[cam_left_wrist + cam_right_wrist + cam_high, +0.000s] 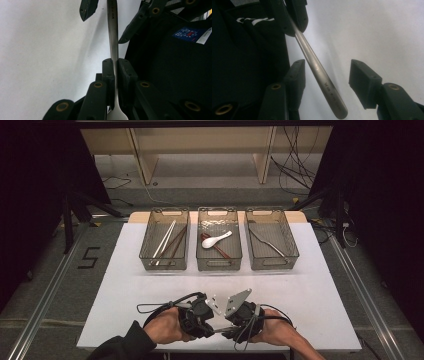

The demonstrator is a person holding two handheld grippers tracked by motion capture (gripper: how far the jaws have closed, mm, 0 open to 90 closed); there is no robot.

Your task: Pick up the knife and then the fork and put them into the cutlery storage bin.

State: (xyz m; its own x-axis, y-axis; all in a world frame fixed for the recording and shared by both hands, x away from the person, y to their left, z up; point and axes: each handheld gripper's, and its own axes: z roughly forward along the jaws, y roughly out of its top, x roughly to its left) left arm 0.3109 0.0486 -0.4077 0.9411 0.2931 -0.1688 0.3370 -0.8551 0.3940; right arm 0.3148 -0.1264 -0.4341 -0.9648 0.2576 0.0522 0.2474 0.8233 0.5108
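Three clear plastic bins upper centre: chopsticks left, white spoon middle. Left gripper clenched on steel utensil handle, bottom centre above white tabletop; right gripper released around handle.

The slim silver metal utensil handle looks brushed and smooth, the black plastic tongs matt, the white bench matt.

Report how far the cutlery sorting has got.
Done: chopsticks, spoons and a metal piece lie in the three baskets. In hand: the left tool clamps a metal utensil handle; the right tool stands open around it, not gripping. Left: completing the handover, then binning it.
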